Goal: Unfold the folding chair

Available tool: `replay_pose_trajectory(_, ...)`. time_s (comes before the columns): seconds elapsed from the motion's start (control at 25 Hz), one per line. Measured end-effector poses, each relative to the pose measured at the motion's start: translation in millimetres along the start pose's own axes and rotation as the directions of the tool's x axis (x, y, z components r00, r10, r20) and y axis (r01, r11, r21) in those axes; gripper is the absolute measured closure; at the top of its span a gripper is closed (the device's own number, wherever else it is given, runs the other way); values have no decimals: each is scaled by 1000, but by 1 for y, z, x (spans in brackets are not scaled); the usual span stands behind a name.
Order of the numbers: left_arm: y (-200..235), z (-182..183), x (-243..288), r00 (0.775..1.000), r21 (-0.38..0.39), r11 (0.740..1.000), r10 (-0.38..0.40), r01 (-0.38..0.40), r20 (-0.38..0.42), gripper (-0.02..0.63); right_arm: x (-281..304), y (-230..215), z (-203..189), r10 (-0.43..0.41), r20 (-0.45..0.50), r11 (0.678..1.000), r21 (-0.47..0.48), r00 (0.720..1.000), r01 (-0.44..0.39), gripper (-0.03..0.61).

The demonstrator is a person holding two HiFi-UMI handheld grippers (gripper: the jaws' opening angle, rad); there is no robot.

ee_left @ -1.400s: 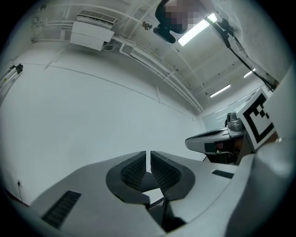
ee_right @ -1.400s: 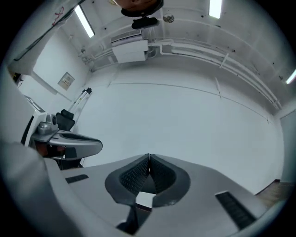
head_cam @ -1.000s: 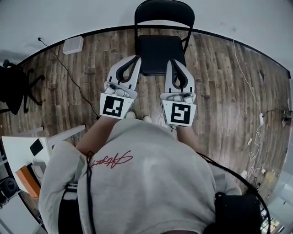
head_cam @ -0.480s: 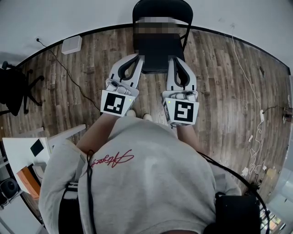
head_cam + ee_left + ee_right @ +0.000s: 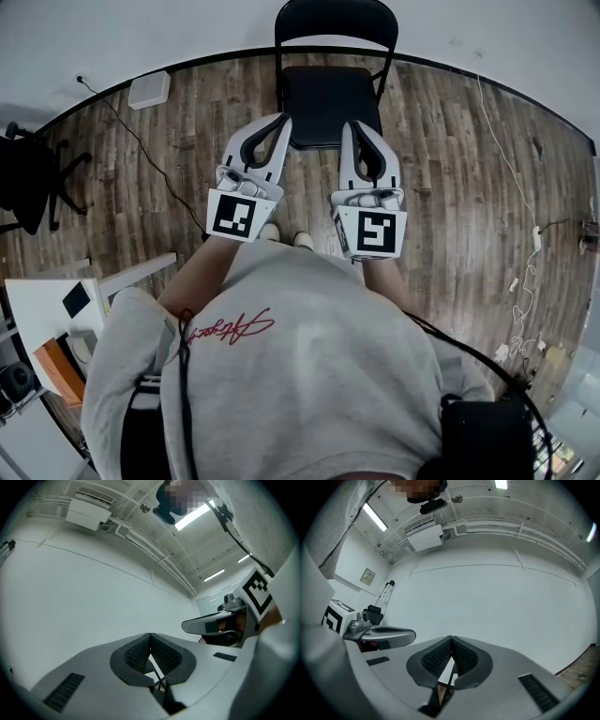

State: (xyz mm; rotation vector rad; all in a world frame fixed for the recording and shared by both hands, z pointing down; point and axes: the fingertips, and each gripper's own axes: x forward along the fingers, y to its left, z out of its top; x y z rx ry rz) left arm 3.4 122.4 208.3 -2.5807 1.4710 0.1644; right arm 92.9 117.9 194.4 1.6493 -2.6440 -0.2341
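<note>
the folding chair (image 5: 330,105) stands upright and opened out, seat flat, backrest to the rear and the seat's front edge facing the person; the white wall (image 5: 169,28) runs just behind the chair and the wooden floor (image 5: 450,187) lies under it. left gripper (image 5: 284,120) sits at the seat's front left corner and right gripper (image 5: 349,126) at its front right corner. both point toward the chair, jaws closed tip to tip with nothing held.
</note>
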Motion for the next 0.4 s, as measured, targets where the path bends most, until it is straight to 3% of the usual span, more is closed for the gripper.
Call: replay_pose_trajectory(0.4,-2,5,-1,1000,5,1000,-6,6,4,597,-1,0,1,-5,-16,1000,-6,1000,5,562)
